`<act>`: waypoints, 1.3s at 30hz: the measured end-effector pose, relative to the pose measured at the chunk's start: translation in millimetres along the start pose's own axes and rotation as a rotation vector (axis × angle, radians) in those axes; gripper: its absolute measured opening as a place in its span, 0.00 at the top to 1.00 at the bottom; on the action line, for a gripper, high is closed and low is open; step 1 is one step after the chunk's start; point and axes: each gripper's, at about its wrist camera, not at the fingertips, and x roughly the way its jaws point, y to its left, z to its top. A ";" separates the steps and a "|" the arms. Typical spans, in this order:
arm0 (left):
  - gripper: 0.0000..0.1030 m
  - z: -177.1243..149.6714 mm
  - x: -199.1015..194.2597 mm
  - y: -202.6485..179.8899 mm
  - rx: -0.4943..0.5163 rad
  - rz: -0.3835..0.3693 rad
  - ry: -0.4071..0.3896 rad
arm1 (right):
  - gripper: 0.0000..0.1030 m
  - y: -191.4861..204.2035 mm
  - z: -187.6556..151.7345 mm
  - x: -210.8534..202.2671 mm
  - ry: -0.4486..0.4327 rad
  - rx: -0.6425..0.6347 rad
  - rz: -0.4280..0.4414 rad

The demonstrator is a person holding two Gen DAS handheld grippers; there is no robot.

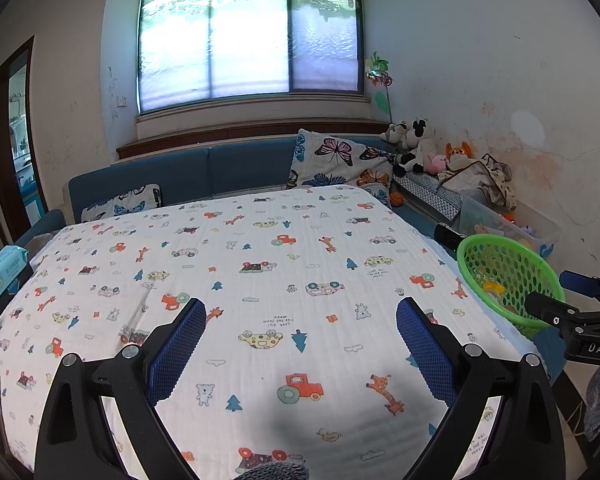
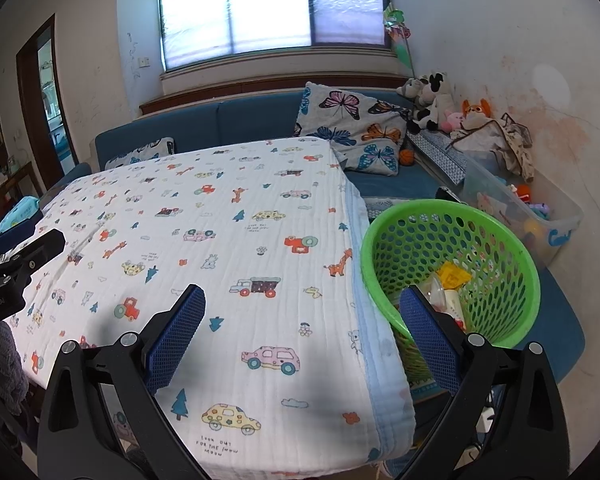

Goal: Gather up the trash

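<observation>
Tongs came first: the left gripper (image 1: 301, 344) hung spread and empty over the white cartoon-printed cotton cloth (image 1: 260, 272) covering the table. The right gripper (image 2: 302, 340) was spread too, holding nothing, at the cloth's right edge. Just beyond, the green perforated plastic basket (image 2: 500, 280) held crumpled yellow and white wrappers (image 2: 450, 284). Farther back stood the blue sofa (image 2: 236, 124).

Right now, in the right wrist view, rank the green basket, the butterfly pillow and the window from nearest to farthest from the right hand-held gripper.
From the right hand-held gripper:
1. Green basket, just right of the table, beside the right finger.
2. Butterfly pillow, on the blue sofa past the table's far edge.
3. Window, on the back wall.
</observation>
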 end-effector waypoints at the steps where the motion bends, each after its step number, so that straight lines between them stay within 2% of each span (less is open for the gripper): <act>1: 0.10 -0.2 -0.2 0.1 0.000 0.000 0.000 | 0.06 0.3 0.0 0.2 0.000 0.000 0.000; 29: 0.10 -1.6 -0.7 -3.8 0.000 -0.003 0.000 | 0.04 2.1 -4.5 0.7 -0.009 -0.007 -0.006; 39: 0.10 -1.5 -0.3 -4.1 -0.001 -0.003 0.001 | 0.04 7.8 -6.6 1.1 -0.032 -0.042 -0.044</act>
